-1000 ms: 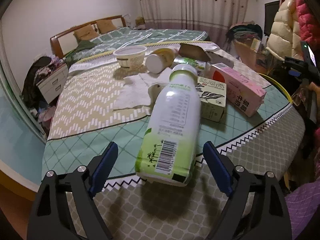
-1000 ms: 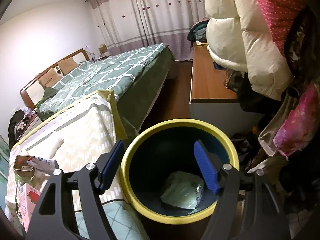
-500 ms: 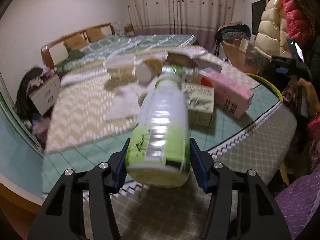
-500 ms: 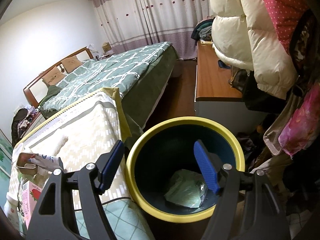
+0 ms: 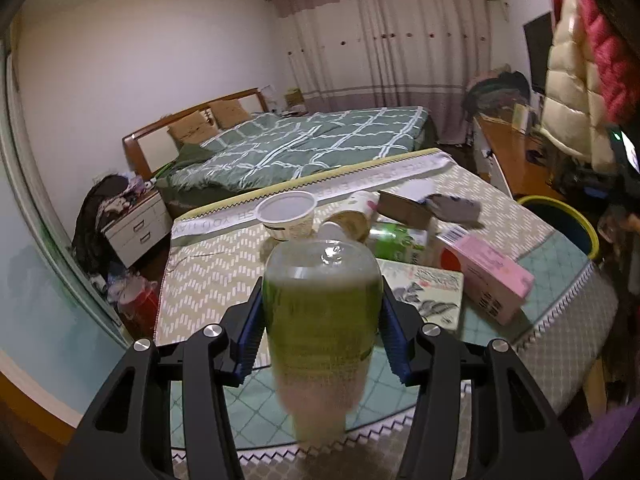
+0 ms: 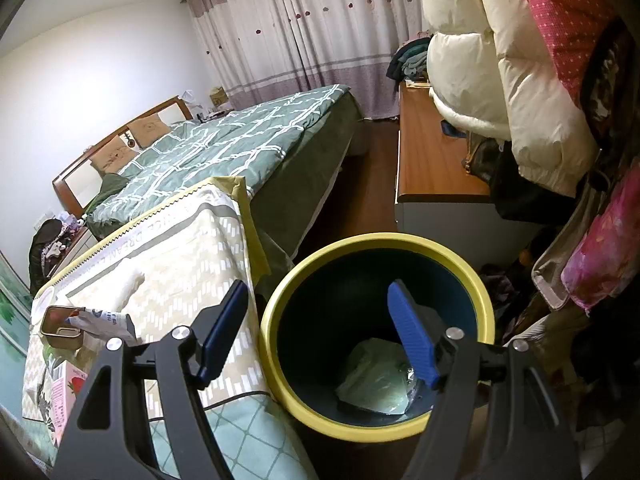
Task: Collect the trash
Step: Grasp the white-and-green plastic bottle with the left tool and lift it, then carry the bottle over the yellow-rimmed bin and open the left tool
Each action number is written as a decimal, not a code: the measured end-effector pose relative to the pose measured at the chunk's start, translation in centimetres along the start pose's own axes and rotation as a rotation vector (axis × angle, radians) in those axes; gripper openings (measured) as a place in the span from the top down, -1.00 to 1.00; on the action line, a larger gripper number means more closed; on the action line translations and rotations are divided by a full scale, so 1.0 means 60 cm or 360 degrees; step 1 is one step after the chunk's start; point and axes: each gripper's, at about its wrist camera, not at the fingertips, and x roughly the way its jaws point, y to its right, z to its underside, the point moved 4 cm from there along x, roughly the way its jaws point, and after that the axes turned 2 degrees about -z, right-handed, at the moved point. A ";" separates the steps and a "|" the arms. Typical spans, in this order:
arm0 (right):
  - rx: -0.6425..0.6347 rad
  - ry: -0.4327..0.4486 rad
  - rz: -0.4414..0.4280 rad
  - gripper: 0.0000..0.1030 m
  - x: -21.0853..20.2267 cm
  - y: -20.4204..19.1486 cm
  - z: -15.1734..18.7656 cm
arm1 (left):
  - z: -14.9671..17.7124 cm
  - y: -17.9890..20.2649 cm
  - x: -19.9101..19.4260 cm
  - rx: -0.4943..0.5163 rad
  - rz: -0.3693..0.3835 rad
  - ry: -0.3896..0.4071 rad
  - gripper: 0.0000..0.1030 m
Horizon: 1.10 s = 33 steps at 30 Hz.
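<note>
Only the left wrist view shows the left tongs (image 5: 322, 320), their blue pads closing on the green-and-white plastic bottle (image 5: 322, 312), which they grip by its sides clear above the worktop (image 5: 208, 268). On the worktop beyond lie a white cup (image 5: 287, 216), a pink carton (image 5: 490, 276), a leaf-printed carton (image 5: 424, 292), a green can (image 5: 394, 238) and a brown box (image 5: 404, 210). The yellow-rimmed bin (image 5: 560, 216) stands at the worktop's far right edge.

Only the right wrist view looks down into that bin (image 6: 360, 248): a crumpled pale green bag (image 6: 376, 384) lies at its dark bottom. The right tongs (image 6: 316, 332) hang over the bin's mouth, jaws wide with nothing between them.

No label on the bottle can be read, its lower part being blurred. The cloth's pale border carries capital letters, "DREAM" among them in the right view; the rest is too small to tell.

The worktop wears a cloth of beige chevrons and teal diamonds with a zigzag hem. Behind it a bed (image 5: 304, 144) with a green checked quilt, striped curtains (image 5: 384, 52), a white nightstand (image 5: 134, 228), and padded coats (image 6: 500, 68) hanging over a wooden cabinet (image 6: 428, 160)
</note>
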 end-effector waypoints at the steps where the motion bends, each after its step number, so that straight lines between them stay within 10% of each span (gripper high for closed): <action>1: 0.0000 -0.0002 0.0000 -0.34 0.000 0.000 0.000 | -0.001 -0.003 0.006 -0.0014 0.0004 -0.0008 -0.01; 22: 0.0044 0.0074 -0.0020 -0.34 -0.034 0.029 -0.001 | -0.127 0.044 -0.008 0.0078 0.0085 0.0070 0.00; 33: 0.0040 0.0091 0.0048 -0.34 -0.068 0.086 0.008 | -0.267 0.263 0.010 0.0311 0.0454 0.0192 0.00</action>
